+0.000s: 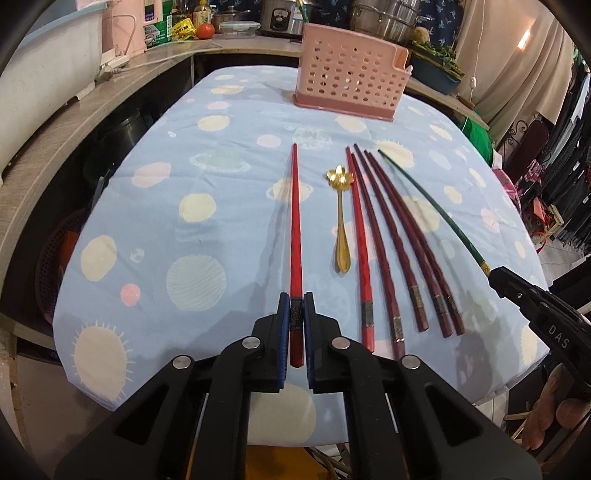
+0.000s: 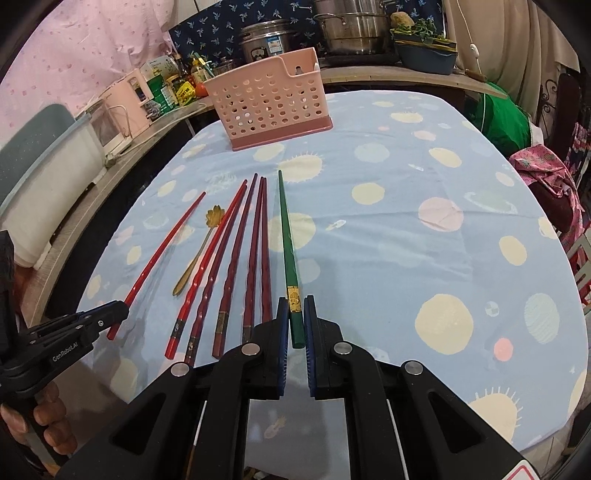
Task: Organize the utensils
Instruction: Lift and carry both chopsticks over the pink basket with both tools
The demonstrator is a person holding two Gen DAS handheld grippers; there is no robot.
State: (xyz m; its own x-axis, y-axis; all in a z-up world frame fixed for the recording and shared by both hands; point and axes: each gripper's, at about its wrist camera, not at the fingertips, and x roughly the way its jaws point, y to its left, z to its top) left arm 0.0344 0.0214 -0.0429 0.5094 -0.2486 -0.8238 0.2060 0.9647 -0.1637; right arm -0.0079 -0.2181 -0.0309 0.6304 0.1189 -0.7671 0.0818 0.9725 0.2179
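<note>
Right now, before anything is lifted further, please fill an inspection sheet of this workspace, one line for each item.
Surface: table under a blue spotted cloth, lightly wrinkled.
Job's things: pink holder upright at the far end; red chopstick, gold spoon, five more reddish chopsticks, green chopstick.
Clutter: nothing seen on the cloth.
Grippers: left gripper jaws shut on the red chopstick; right gripper jaws shut on the green chopstick.
Cables: white cord on the side counter.
Surroundings: steel pots, bottles, tomato, hanging fabrics.
</note>
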